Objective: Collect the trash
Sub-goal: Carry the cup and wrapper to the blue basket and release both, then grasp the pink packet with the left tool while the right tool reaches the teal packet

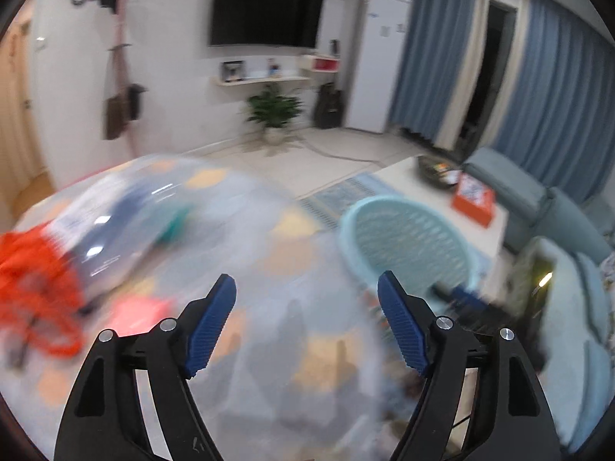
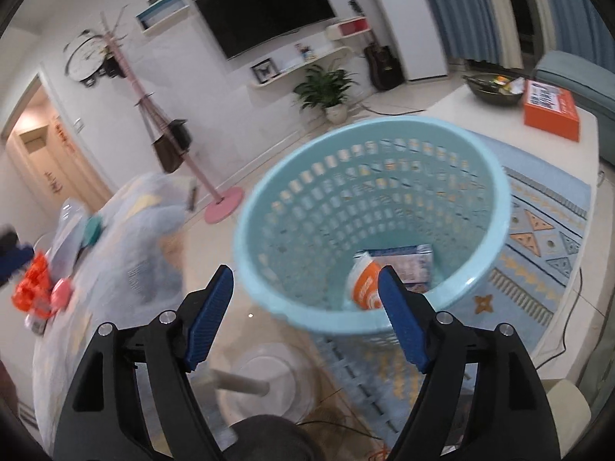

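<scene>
Perforated pale-blue plastic basket holds an orange-white wrapper and printed carton; right gripper and left gripper, ribbed blue pads, stand spread, empty

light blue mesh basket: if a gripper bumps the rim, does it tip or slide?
The basket looks like thin perforated plastic holding only a carton and an orange-white packet, so probably light. Tall with a narrower base: a rim push likely tips it, and a low push slides it.
</scene>
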`<control>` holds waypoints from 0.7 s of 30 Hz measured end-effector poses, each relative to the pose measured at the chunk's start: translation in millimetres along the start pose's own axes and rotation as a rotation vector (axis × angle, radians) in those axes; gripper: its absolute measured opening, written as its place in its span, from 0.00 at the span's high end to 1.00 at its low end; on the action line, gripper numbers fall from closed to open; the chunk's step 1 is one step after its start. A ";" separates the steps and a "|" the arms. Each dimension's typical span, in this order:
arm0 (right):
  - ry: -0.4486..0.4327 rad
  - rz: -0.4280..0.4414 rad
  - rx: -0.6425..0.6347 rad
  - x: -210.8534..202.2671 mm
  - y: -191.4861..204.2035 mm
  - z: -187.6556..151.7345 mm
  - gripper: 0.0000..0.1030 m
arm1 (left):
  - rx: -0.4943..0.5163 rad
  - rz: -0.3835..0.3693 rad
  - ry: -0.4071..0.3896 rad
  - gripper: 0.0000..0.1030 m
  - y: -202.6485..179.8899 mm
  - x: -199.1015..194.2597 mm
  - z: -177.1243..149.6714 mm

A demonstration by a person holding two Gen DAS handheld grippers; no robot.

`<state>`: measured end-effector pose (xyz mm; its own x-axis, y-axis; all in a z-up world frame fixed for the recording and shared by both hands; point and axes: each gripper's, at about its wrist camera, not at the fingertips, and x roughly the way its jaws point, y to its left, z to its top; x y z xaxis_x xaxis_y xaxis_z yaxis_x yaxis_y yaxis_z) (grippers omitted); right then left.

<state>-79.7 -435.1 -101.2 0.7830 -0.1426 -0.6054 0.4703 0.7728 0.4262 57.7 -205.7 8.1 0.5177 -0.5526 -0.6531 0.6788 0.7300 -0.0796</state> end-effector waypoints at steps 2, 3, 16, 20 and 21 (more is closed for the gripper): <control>0.004 0.039 -0.018 -3.7 14.8 -2.9 0.28 | -0.014 0.070 0.011 0.27 28.8 -14.6 -16.1; 0.007 0.060 -0.025 -5.4 22.3 -4.7 0.27 | -0.035 0.084 0.016 0.27 42.5 -20.1 -20.5; 0.025 0.191 -0.214 -22.0 130.4 -18.0 0.25 | -0.209 0.029 0.075 0.25 106.6 19.7 -14.8; 0.013 0.195 -0.239 -28.6 142.0 -13.7 0.23 | -0.146 0.116 0.111 0.25 100.5 43.7 -11.1; 0.013 0.199 -0.240 -29.9 143.9 -11.4 0.23 | -0.136 0.132 0.126 0.28 101.6 48.0 -13.6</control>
<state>-40.0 -312.6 -29.4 0.8442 0.0327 -0.5350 0.1973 0.9091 0.3669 144.4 -152.6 -41.6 0.5225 -0.4000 -0.7529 0.5286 0.8449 -0.0821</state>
